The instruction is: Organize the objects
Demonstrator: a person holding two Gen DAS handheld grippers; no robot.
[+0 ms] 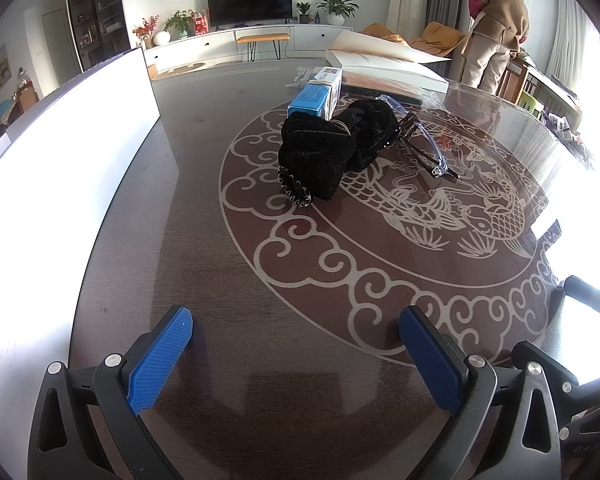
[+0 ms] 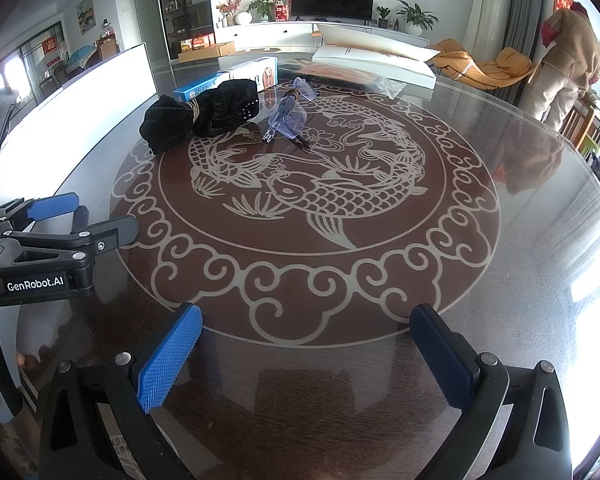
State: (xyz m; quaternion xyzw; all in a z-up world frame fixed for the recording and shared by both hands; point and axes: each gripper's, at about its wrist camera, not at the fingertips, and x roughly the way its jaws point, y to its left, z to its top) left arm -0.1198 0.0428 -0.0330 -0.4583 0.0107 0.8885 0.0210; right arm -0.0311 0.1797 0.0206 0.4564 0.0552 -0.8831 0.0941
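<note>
both the left gripper (image 1: 296, 328) and right gripper (image 2: 306, 326) hover empty, jaws spread wide. the black velvet pouch (image 1: 324, 148) touches the clear glasses (image 1: 424, 140) mid-table (image 2: 520, 240); a careless grab could drag both across slippery glass.

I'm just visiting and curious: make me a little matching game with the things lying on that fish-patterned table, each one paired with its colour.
Things:
1. soft velvet pouch tied with cord
2. long cardboard box
3. plastic safety glasses
4. big open book at the far edge

Colours:
A. clear with a bluish tint
B. black
C. white pages
D. blue and white

Pairs: 1-B, 2-D, 3-A, 4-C

All four sit on the far part of the round dark table, and both claws are open and empty.
</note>
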